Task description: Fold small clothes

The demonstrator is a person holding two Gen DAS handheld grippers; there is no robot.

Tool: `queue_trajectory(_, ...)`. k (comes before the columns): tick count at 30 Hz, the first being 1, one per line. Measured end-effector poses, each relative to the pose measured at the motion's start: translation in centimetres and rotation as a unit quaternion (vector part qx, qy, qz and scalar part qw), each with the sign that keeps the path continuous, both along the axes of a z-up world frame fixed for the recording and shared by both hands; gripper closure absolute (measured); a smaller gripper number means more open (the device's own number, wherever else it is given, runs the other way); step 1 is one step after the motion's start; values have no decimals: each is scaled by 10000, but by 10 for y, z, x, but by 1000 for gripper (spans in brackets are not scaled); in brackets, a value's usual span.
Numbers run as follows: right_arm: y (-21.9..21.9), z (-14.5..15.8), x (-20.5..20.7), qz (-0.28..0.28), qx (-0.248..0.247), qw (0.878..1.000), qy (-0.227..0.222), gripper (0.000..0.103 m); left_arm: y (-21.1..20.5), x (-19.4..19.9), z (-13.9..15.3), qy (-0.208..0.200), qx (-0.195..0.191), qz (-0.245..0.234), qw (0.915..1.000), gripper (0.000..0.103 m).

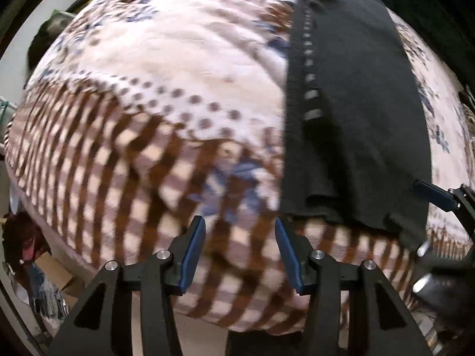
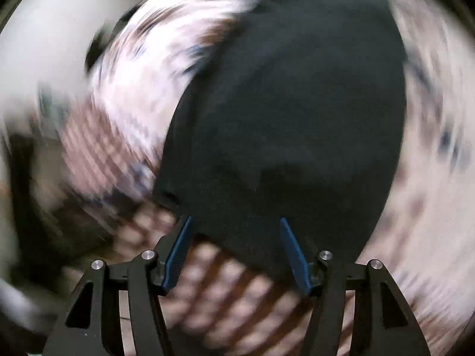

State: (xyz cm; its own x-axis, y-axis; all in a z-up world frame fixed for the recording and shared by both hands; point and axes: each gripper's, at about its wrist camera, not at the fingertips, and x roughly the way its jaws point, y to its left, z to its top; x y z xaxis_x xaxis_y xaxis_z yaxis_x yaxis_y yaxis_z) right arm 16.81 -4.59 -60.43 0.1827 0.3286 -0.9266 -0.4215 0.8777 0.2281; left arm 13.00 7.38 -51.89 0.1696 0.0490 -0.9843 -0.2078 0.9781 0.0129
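A black garment (image 1: 356, 112) lies folded lengthwise on the patterned bedspread (image 1: 154, 68), at the right in the left wrist view, with a row of pale marks along its left edge. My left gripper (image 1: 240, 225) is open and empty, just left of the garment's near left corner. The right gripper (image 1: 436, 197) shows at the garment's near right corner. In the blurred right wrist view the garment (image 2: 291, 112) fills the middle, and my right gripper (image 2: 236, 227) is open over its near edge, holding nothing.
The bed edge runs along the lower left, with a cardboard box (image 1: 56, 273) and clutter on the floor beside it. Dark items (image 1: 47, 32) lie at the bed's far left. The bedspread (image 2: 430, 178) extends right of the garment.
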Motion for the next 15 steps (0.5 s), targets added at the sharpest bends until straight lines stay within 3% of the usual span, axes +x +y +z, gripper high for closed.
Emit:
queue_trajectory(1, 18, 0, -14, 526, -489, 9957, -580, 40, 4, -1, -1, 17, 4, 20, 10000, 57)
queue_trajectory(3, 41, -7, -38, 1292, -1039, 9780, -1263, 40, 21, -9, 0, 25, -39, 73, 10000, 57)
queue_trajectory(4, 48, -12, -47, 1555, -1220, 9695, -1449, 41, 27, -11, 1, 18, -9, 78, 10000, 57)
queue_trajectory(7, 61, -27, -67, 2111, -1534, 9499, -1723, 60, 35, -13, 2, -27, 36, 29, 10000, 57)
queue_trajectory(9, 60, -29, -72, 2114, -1636, 9446, -1904, 72, 52, -20, 7, -76, 6, -22, 10000, 57)
queue_trajectory(10, 58, -29, -70, 2003, -1666, 9452, -1969, 87, 53, -19, 9, -104, 33, -33, 9999, 57)
queue_trajectory(15, 48, -25, -61, 1535, -1799, 9485, -2106, 90, 62, -14, 15, -181, -40, -129, 9997, 57)
